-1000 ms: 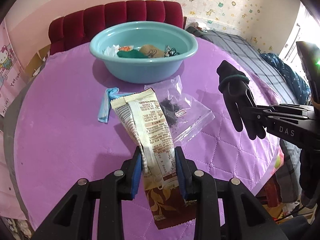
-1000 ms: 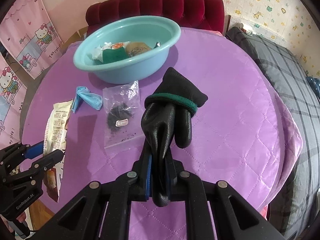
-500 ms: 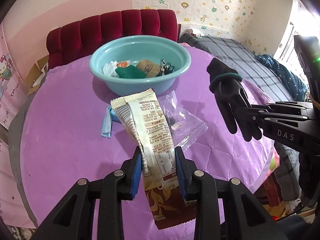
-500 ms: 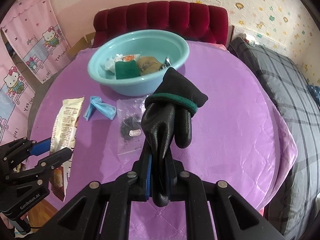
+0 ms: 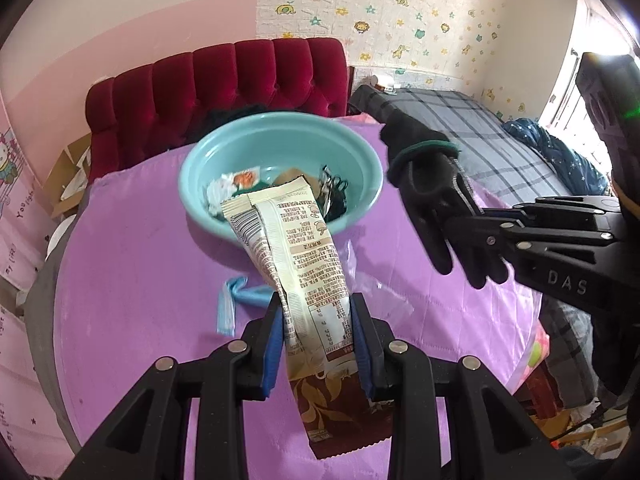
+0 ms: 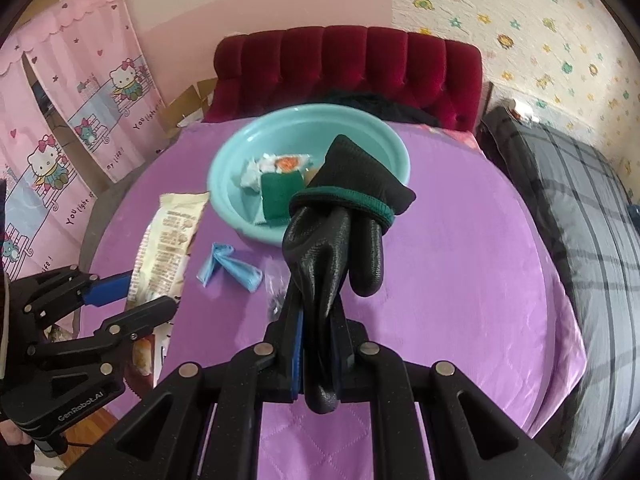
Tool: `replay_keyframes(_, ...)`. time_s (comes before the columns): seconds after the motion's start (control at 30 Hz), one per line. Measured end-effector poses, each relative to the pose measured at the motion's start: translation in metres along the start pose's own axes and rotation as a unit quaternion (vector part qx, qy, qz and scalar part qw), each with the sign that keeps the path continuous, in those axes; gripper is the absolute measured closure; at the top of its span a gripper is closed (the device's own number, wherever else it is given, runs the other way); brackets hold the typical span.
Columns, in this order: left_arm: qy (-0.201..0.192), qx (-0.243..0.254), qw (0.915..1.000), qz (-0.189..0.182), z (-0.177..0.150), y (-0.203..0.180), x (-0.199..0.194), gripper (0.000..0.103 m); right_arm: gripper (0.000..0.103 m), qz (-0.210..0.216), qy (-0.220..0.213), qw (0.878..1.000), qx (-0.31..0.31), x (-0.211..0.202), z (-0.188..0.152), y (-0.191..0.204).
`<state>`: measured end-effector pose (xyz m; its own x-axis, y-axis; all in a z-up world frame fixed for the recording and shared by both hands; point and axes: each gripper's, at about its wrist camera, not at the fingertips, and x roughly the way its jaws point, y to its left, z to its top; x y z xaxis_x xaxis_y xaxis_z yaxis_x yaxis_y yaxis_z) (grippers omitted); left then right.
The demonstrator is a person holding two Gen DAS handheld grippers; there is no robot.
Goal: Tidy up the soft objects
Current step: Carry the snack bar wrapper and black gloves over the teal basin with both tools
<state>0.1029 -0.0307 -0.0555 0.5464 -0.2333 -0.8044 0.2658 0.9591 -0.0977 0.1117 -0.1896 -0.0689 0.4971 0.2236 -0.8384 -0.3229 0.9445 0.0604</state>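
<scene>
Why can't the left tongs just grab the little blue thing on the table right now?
Probably not yet. The left tongs are shut on the snack packet, so nothing else fits between them. The blue mask lies bare on the purple table, nothing covering it, so dropping the packet first would likely free the way.

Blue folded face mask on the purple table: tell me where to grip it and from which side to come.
Both grippers are full now. The face mask lies flat, folded into a narrow V beside the basin. Best to come from above and pinch across the bunched end nearest the basin, where the folds stack thicker; the flat end would likely slip.
</scene>
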Motion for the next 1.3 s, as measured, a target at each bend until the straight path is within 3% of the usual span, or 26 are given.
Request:
replay_keyframes(0.63, 0.004, 0.017, 0.9998, -0.003, 0.089, 0.032, 0.050, 0.069, 0.092, 0.023, 0.003, 0.999, -0.027, 0.041, 0.100, 0.001)
replay_keyframes(1.3, 0.041, 0.005, 0.9991, -0.002, 0.127, 0.067, 0.150, 0.069, 0.090, 0.043, 0.055, 0.998, -0.006, 0.151, 0.157, -0.023)
